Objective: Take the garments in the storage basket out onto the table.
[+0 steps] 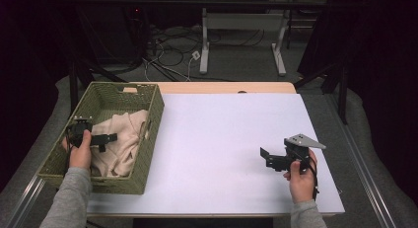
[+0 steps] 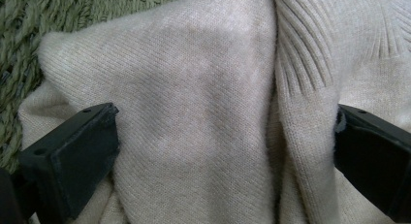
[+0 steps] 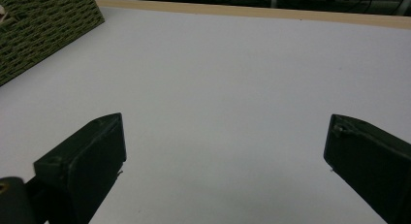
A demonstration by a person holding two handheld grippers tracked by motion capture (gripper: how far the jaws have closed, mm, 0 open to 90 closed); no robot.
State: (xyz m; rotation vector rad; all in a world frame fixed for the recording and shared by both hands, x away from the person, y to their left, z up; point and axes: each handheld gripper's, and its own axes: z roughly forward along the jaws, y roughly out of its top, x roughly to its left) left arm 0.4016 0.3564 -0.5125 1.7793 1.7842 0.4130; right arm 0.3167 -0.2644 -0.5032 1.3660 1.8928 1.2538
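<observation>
My left hand-held gripper (image 1: 109, 137) hangs spread over the basket (image 1: 156, 120), and the beige sweater (image 1: 123, 139) bunched inside lies straight ahead of it, a thick fold (image 2: 218, 136) standing between the jaws. I judge closing there would catch the knit. My right hand-held gripper (image 1: 264, 154) is spread too, well apart over the bare desk (image 1: 217, 134), pointing toward the basket.

A sweater (image 1: 121, 139) lies in the basket (image 1: 153, 124) at the table's (image 1: 222, 139) left.
</observation>
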